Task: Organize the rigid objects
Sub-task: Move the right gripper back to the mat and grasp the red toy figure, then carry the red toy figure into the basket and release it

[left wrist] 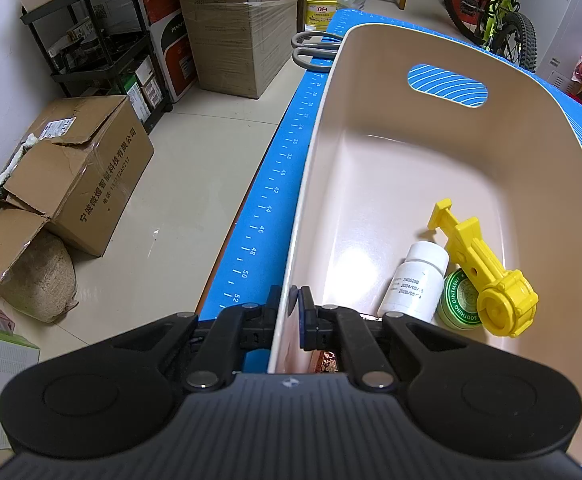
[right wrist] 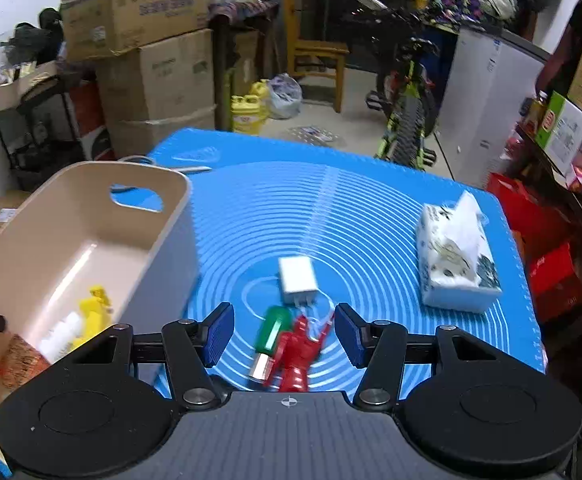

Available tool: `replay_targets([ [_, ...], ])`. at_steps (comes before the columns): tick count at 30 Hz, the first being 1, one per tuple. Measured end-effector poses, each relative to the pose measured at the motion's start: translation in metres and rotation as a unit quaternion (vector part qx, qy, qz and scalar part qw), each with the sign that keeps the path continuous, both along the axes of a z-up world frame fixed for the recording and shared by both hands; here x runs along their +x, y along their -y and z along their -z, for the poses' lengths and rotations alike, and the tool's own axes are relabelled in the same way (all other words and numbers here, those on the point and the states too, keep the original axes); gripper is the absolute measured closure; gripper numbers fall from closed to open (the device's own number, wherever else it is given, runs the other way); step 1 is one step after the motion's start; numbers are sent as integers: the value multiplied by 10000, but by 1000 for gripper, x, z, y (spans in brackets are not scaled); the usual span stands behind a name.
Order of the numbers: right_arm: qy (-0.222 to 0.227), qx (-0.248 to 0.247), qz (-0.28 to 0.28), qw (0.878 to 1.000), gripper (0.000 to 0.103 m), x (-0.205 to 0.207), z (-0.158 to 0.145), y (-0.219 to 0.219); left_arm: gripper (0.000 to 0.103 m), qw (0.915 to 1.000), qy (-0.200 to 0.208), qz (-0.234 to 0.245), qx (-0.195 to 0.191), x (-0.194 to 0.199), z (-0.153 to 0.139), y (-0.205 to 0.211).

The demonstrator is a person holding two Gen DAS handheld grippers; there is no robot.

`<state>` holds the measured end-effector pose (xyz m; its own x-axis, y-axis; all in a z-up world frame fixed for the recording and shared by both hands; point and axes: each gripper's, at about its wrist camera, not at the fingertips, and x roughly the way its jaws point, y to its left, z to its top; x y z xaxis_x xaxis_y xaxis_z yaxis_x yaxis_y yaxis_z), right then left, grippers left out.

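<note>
A beige plastic bin [left wrist: 371, 80] stands on the blue mat [left wrist: 267, 192]. My left gripper [left wrist: 291, 312] is shut on the bin's near-left wall, one finger outside and one inside. In the bin lie a yellow toy [left wrist: 487, 272], a white bottle [left wrist: 415, 284], a green ointment tin [left wrist: 457, 300] and a foil packet, partly hidden. In the right wrist view the bin [right wrist: 91, 200] is at the left. My right gripper [right wrist: 285, 338] is open above a red figure [right wrist: 297, 356] and a green-capped item [right wrist: 273, 332]. A white charger [right wrist: 298, 280] lies just beyond them.
A tissue pack [right wrist: 457, 264] sits at the mat's right side. Grey-handled scissors [left wrist: 311, 50] lie behind the bin near the mat's far edge. Cardboard boxes [left wrist: 79, 172], shelving, a chair and a bicycle [right wrist: 407, 120] surround the table.
</note>
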<state>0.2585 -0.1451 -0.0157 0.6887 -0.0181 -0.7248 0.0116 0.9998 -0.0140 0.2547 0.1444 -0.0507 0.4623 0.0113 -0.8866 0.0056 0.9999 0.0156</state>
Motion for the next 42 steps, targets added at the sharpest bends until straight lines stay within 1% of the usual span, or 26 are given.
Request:
replay_targets([
  [3, -119, -17, 105, 9999, 39, 5, 12, 14, 93, 10000, -3, -3, -5, 0, 0, 0],
  [9, -417, 151, 393, 9982, 39, 16, 39, 39, 93, 10000, 1, 6, 14, 0, 0, 0],
  [12, -527, 99, 426, 9977, 39, 21, 54, 45, 93, 10000, 0, 11, 25, 0, -1, 0],
  [20, -683, 285, 181, 9971, 39, 26, 81, 36, 93, 10000, -1, 18, 45, -1, 0, 1],
  [26, -811, 262, 38, 9964, 39, 23, 93, 30, 93, 10000, -1, 21, 69, -1, 1, 0],
  [29, -812, 381, -11, 9960, 39, 23, 98, 31, 93, 10000, -3, 20, 67, -1, 1, 2],
  [33, -851, 387, -117, 9956, 40, 25, 104, 25, 92, 10000, -2, 24, 79, -1, 1, 1],
  [36, -822, 329, -215, 9958, 48, 26, 107, 18, 92, 10000, -4, 21, 71, -1, 1, 1],
  [40, -830, 372, -350, 9952, 67, 26, 105, 10, 92, 10000, -2, 25, 74, -1, 1, 1],
  [42, -794, 304, -362, 9957, 68, 25, 104, 8, 92, 10000, -4, 22, 67, -1, 1, 2],
])
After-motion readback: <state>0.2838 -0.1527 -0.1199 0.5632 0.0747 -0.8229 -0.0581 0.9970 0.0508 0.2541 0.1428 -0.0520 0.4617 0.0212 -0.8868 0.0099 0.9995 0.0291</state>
